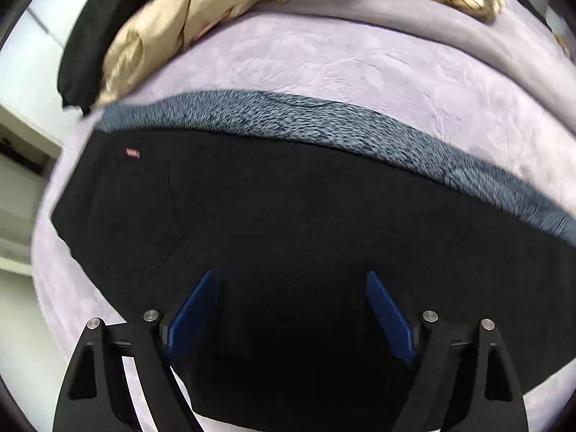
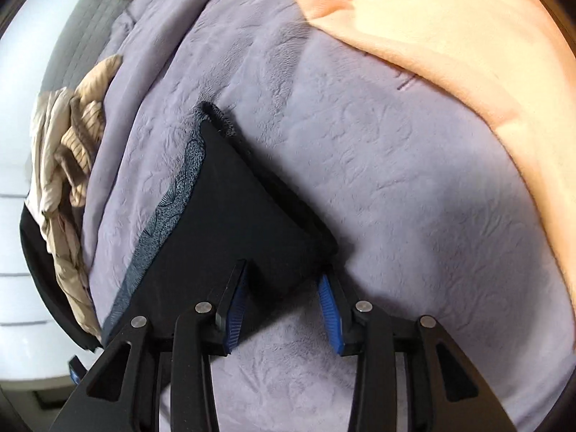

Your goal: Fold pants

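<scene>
Black pants (image 1: 288, 208) lie flat across a lilac bed cover (image 1: 360, 64). A grey speckled fleece lining (image 1: 288, 118) shows along their far edge, and a small red label (image 1: 132, 153) sits near the left end. My left gripper (image 1: 291, 275) hovers over the middle of the pants, jaws wide open, nothing pinched. In the right wrist view one narrow end of the pants (image 2: 234, 208) tapers away from me. My right gripper (image 2: 284, 270) stands open astride its near corner, and the blue pads (image 2: 329, 306) are clear of the cloth.
A beige garment (image 1: 162, 36) and a black one lie at the bed's far left. A peach blanket (image 2: 450, 36) covers the upper right, and beige striped clothes (image 2: 68, 136) are heaped at the left edge. The bed cover (image 2: 396, 180) drops off to white furniture on the left.
</scene>
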Motion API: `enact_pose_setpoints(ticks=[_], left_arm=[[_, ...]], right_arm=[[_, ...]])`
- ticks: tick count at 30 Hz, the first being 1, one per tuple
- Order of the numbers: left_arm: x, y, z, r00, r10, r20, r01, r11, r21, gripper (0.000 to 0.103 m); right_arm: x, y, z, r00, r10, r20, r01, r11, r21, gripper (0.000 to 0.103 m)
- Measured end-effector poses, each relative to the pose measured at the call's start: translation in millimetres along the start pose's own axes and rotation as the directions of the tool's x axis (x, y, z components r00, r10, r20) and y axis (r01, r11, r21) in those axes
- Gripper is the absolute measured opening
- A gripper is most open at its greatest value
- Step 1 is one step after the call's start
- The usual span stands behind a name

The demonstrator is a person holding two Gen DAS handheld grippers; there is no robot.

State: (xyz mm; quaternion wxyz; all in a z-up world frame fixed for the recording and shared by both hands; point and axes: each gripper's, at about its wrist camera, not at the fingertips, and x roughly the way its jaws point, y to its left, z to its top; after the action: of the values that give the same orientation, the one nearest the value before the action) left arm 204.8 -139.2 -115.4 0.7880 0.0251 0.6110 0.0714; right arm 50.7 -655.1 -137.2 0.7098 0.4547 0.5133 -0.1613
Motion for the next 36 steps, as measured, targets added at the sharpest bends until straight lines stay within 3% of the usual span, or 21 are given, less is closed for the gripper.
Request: enact_pose_setpoints(ticks=[3,7,13,16,21,25,28,32,36], left_arm=[[-8,16,-1,1.000,0.000,0.005,0.000,1.000,0.017,0.087],[-19,47,-4,1.000,-0.026,0.010,0.025,0.996,0.090,0.087],[-21,125,13,0.996,-0.088,0.011,0.085,0.981,0.177,0.087],[-27,169,20,0.996,-0.087,0.024,0.080,0.975,0.209,0.087],[-25,234,35,0.991,-0.108,0.079,0.090,0.974,0.207,0.087],[3,249,46,0.982,-0.153,0.112,0.131,0.975,0.178,0.087],[33,253,47,0.983,-0.162,0.088,0.150,0.980,0.128,0.087],[54,268,37,0.980,-0.177,0.088,0.172,0.983,0.063,0.087],[56,275,30,0.972,-0.203,0.116,0.198,0.979,0.055,0.087]], right_arm=[[-14,16,-21,1.000,0.010,-0.026,-0.012,0.997,-0.076,0.043],[-15,63,-53,0.992,0.067,-0.107,-0.087,0.978,-0.192,0.043],[13,183,-118,0.964,0.165,-0.210,-0.237,0.894,-0.380,0.050],[35,255,-155,0.943,0.186,-0.276,-0.303,0.825,-0.477,0.050],[91,393,-215,0.906,0.153,-0.394,-0.394,0.643,-0.657,0.050],[163,492,-262,0.883,0.047,-0.467,-0.429,0.483,-0.763,0.050],[228,546,-298,0.887,-0.080,-0.454,-0.394,0.378,-0.837,0.050],[297,582,-330,0.889,-0.185,-0.418,-0.352,0.307,-0.884,0.050],[343,604,-346,0.882,-0.253,-0.399,-0.326,0.285,-0.901,0.050]])
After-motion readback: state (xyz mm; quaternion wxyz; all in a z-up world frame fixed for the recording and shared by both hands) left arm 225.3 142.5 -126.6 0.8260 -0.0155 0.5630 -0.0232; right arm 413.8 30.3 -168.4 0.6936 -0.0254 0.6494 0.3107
